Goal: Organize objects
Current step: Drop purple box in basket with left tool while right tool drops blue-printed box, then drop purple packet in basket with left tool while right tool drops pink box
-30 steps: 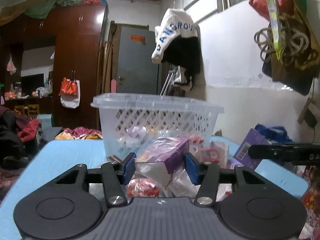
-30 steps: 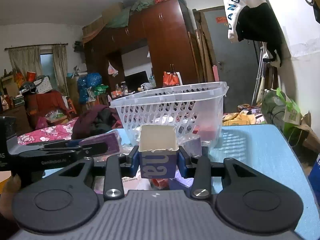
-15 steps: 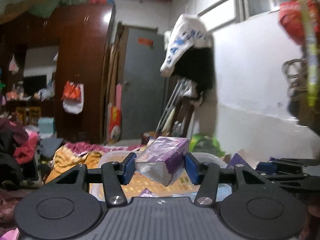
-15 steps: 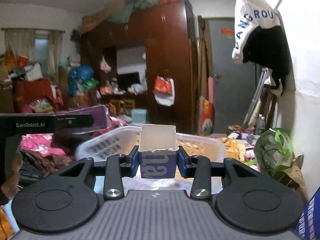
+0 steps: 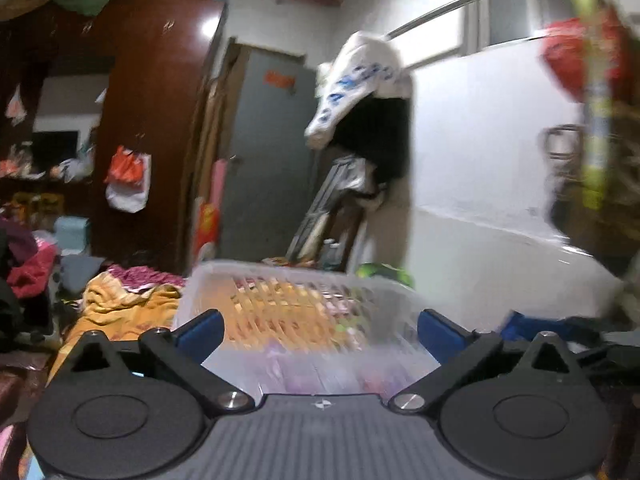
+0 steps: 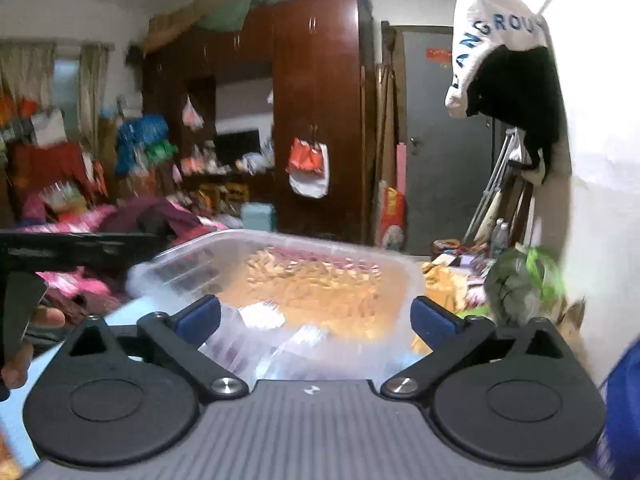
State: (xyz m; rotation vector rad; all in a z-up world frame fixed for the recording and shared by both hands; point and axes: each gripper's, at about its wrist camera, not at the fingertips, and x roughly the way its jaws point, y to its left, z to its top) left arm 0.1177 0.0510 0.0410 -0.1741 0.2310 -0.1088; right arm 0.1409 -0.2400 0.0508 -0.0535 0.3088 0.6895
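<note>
A clear plastic lattice basket [image 5: 224,276] sits just below and ahead of both grippers; it also shows in the right wrist view [image 6: 192,252]. My left gripper [image 5: 320,330] is open and empty above the basket's near side. My right gripper [image 6: 316,318] is open and empty above the basket. Blurred purple and white packets [image 5: 316,368] lie inside the basket, also seen in the right wrist view [image 6: 260,316]. The left gripper's body [image 6: 76,244] shows at the left of the right wrist view.
A white wall [image 5: 480,200] stands close on the right. A dark wooden wardrobe [image 6: 316,120] and grey door [image 6: 444,140] stand behind. Clothes and bags pile up at the left [image 6: 72,216]. A blue table top [image 6: 136,308] shows beside the basket.
Both grippers rose over the basket and opened. The purple packet left the left gripper and the blue-and-white box left the right gripper; both now lie down in the basket.
</note>
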